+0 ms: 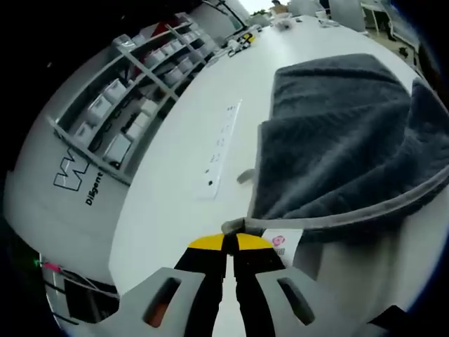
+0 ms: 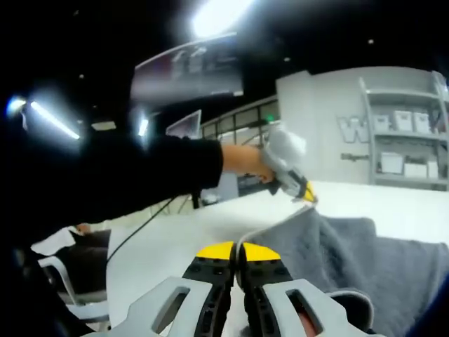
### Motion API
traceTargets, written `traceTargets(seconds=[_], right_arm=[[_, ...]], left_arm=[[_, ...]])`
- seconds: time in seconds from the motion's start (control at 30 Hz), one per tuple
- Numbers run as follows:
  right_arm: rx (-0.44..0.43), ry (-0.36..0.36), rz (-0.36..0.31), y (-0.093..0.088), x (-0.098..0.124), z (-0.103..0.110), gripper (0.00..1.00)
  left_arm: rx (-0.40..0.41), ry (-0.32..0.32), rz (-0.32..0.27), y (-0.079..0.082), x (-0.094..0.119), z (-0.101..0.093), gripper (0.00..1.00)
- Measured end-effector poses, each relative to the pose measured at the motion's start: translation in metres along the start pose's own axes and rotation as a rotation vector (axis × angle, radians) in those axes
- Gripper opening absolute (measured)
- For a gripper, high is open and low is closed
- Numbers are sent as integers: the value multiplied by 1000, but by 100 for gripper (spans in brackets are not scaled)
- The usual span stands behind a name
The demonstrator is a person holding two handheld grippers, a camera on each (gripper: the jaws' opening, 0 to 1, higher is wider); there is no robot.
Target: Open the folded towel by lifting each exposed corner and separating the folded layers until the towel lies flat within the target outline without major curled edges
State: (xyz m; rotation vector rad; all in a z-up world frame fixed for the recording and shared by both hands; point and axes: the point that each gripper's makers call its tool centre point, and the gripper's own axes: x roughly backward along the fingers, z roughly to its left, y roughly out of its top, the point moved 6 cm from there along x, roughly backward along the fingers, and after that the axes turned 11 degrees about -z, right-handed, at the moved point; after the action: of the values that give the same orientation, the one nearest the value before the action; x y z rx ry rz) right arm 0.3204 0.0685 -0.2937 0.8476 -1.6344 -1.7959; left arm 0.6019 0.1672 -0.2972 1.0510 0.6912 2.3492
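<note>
A dark grey towel (image 1: 337, 140) lies on the white table (image 1: 175, 189), with its near edge lifted. My left gripper (image 1: 230, 242) is shut on the towel's pale hemmed corner, beside a white care label (image 1: 282, 243). In the right gripper view, my right gripper (image 2: 237, 251) is shut on the same pale hem, and the towel (image 2: 351, 260) hangs to its right. The hem runs from there up to the left gripper (image 2: 306, 192), which a hand in a black sleeve (image 2: 168, 172) holds above the table (image 2: 182, 232).
A white power strip (image 1: 221, 151) lies on the table left of the towel. Shelves with white boxes (image 1: 119, 105) stand beyond the table's left edge, and small items (image 1: 242, 38) sit at its far end. A cable (image 2: 140, 228) trails over the table edge.
</note>
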Motion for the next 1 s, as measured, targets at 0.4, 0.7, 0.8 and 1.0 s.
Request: traceTargets(seconds=[0.4,0.7,0.8,1.0], right_arm=[[13,44,44,-11,-32,9,0],[53,75,65,-2,-20,14,0],[74,84,64,-3,-18,11,0],[97,95,73,-7,-42,22,0]], left_arm=[[-38,55,41,-19,10,2,3],[-47,49,54,-28,19,-2,3],[-54,51,53,-29,23,-2,2],[-58,54,71,-37,33,-2,2]])
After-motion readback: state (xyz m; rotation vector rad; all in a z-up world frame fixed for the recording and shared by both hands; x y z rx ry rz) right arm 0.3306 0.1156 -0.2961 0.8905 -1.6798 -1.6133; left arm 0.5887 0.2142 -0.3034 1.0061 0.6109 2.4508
